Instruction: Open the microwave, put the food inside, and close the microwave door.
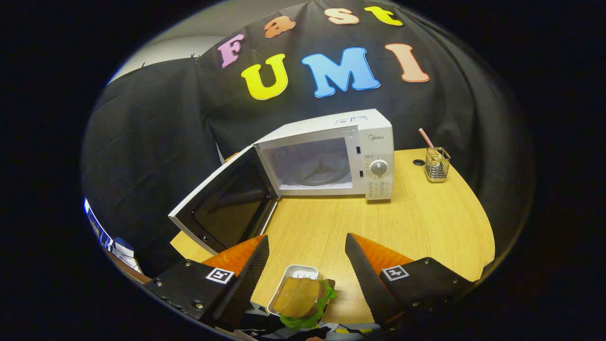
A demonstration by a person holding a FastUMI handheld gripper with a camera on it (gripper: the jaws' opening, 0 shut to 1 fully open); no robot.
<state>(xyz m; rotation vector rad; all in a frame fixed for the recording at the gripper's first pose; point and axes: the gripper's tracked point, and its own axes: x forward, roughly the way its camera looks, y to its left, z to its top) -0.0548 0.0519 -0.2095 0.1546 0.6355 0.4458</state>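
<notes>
Microwave (331, 156) on the table (426, 222), door (222, 203) swung wide to its left, cavity bare. Well in front of it, gripper (307, 263) fingers spread wide, holding nothing; the food tray (298, 296) with sandwich lies between them, untouched. Risk: a shallow pinch could tilt the tray and spill the sandwich; a leftward carry could clip the door.

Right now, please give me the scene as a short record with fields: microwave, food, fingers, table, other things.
microwave: white microwave on the table, door swung open, cavity bare
food: sandwich with lettuce in a white tray, between the fingers, near the table's edge
fingers: gripper open, touching nothing
table: wooden table
other things: wire holder with a striped straw, beside the microwave
</notes>
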